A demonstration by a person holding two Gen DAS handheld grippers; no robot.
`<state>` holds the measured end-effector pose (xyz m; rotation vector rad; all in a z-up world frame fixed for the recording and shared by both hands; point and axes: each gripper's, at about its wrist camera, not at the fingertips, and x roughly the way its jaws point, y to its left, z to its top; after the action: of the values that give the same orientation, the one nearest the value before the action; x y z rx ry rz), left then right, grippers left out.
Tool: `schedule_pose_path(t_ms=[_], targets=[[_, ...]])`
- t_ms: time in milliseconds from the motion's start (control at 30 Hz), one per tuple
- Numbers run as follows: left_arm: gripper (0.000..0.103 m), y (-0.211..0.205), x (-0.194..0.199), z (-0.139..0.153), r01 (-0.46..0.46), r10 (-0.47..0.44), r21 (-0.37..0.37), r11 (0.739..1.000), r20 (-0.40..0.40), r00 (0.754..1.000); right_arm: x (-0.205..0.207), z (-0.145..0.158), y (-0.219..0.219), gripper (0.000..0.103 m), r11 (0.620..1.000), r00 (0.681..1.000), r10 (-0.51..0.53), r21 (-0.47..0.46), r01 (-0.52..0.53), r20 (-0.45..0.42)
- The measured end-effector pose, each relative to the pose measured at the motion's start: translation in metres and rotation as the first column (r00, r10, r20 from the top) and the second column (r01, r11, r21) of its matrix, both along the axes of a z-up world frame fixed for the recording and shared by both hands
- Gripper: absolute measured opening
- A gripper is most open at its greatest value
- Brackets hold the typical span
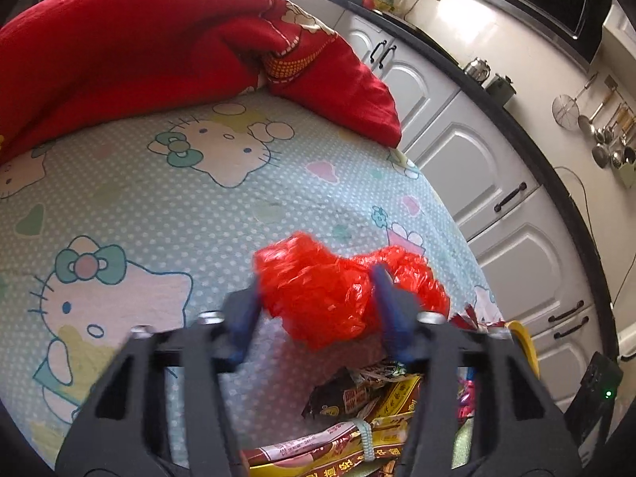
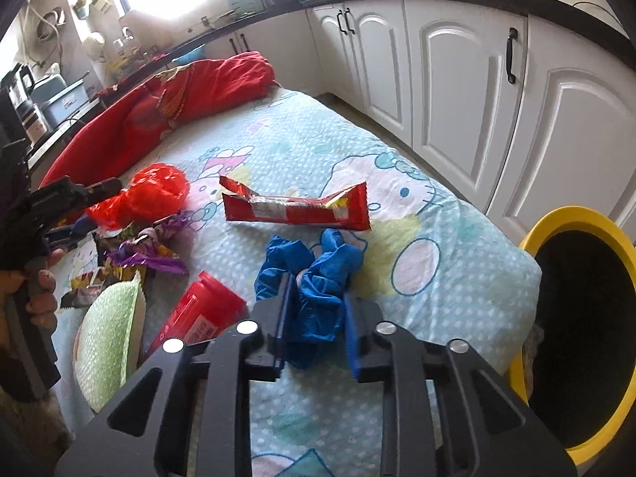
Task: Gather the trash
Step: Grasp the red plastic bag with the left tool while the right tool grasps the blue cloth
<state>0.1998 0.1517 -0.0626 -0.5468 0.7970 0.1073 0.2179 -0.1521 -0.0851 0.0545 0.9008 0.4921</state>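
Observation:
My left gripper (image 1: 318, 282) is closed around a crumpled red plastic bag (image 1: 330, 294) and holds it above the bed; it also shows in the right wrist view (image 2: 147, 194). My right gripper (image 2: 314, 298) has its blue fingers on either side of a crumpled blue plastic bag (image 2: 314, 274) lying on the bed sheet. A red snack wrapper (image 2: 296, 208) lies just beyond it. A red jar (image 2: 202, 314) lies on its side to the left. A yellow-rimmed bin (image 2: 572, 318) stands at the bed's right edge.
A pile of snack wrappers (image 1: 357, 425) lies under the left gripper; it also shows in the right wrist view (image 2: 131, 254). A green packet (image 2: 107, 338) lies at the left. A red quilt (image 1: 139, 47) covers the far end. White cabinets (image 2: 457, 91) line the right.

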Motion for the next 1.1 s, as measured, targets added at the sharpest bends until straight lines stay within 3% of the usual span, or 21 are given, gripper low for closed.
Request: schedule_pose_path(t_ms=[67,167,667,933,1100], targets=[[0.014,-0.002,0.000,0.000,0.008,-0.008,0.006,1.000,-0.001,1.000,-0.004,0.001,-0.001,0.018,1.000,1.000,0.005,-0.006,-0.005,0.006],[0.006,-0.005,-0.002,0.005,0.017,-0.018,0.030,0.999,0.013,1.000,-0.008,0.003,-0.004,0.017,1.000,1.000,0.007,-0.010,-0.007,0.016],[0.003,-0.047,-0.027,0.069,0.022,-0.063,0.247,0.969,0.159,0.985,-0.027,0.042,-0.028,0.017,1.000,0.993,0.002,0.023,-0.005,0.118],[0.003,-0.083,-0.041,0.103,0.059,-0.136,0.300,0.952,0.242,0.961,-0.039,0.065,-0.052,0.017,1.000,0.987,-0.025,0.021,0.022,0.162],[0.003,-0.114,-0.038,0.116,0.123,-0.204,0.292,0.949,0.265,0.942,-0.051,0.081,-0.089,0.017,0.996,0.977,-0.089,0.007,0.089,0.191]])
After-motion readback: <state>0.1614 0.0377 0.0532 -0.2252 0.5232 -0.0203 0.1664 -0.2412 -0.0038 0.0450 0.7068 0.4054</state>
